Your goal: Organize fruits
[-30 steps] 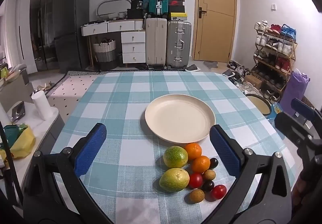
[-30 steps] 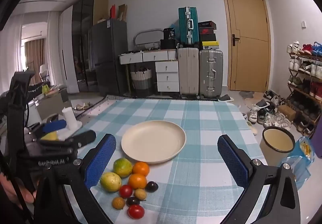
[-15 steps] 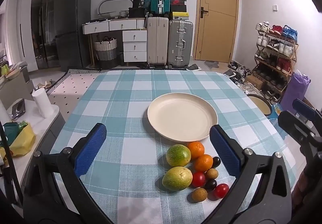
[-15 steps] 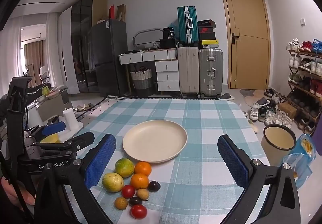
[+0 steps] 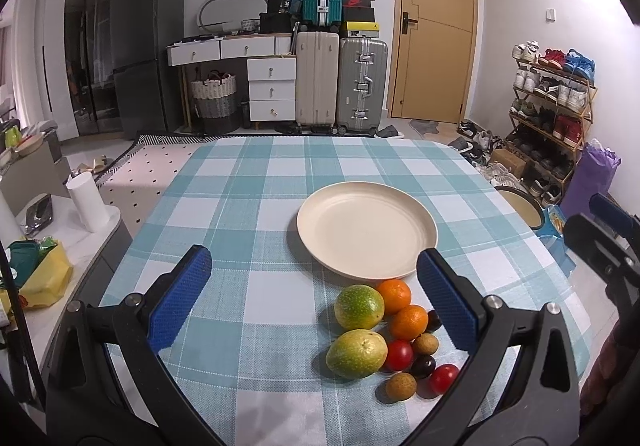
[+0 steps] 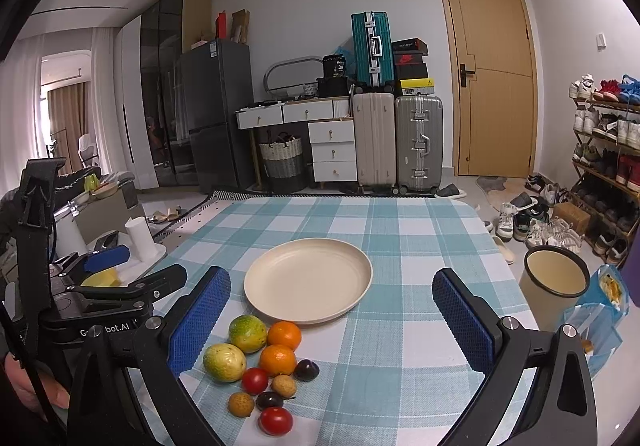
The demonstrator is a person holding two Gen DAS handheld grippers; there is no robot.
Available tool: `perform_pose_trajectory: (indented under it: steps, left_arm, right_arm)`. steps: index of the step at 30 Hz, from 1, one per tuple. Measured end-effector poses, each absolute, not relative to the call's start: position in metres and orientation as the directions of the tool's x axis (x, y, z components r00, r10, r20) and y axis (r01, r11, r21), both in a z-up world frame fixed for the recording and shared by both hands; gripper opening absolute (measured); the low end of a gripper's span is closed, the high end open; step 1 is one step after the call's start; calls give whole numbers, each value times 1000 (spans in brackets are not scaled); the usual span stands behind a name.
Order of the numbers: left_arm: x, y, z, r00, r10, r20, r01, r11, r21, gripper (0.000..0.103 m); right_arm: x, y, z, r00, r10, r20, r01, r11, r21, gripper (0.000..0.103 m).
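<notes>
A cream plate lies empty on the blue checked tablecloth. In front of it sits a cluster of fruit: two green-yellow fruits, two oranges, two red tomatoes, dark plums and small brown fruits. The cluster also shows in the right wrist view. My left gripper is open and empty, held above the table just left of the fruit. My right gripper is open and empty, to the right of the fruit.
A bin and a blue bag stand off the table's right edge. A low white side table with a paper roll stands to the left. Suitcases, drawers and a shoe rack line the room behind.
Both grippers have drawn back slightly and tilted a little; the plate and fruit sit a bit lower in the views. Nothing on the table has moved.
</notes>
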State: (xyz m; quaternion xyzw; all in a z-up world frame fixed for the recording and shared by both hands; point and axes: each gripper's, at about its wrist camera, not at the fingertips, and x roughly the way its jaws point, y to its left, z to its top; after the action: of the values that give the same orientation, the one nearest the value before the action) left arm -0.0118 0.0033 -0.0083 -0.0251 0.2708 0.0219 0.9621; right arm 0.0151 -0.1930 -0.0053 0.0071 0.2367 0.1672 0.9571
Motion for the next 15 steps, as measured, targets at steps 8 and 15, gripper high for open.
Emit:
perform_pose_trajectory:
  steps: [8, 15]
  left_arm:
    - [-8, 2, -11, 846, 20, -532, -50, 998, -42, 103]
    - [-6, 2, -16, 845, 14, -535, -45, 998, -44, 103]
  right_arm:
    - [12, -196, -3, 843, 318, -433, -310, 946, 91, 103]
    - [8, -198, -1, 847, 322, -422, -313, 945, 94, 103]
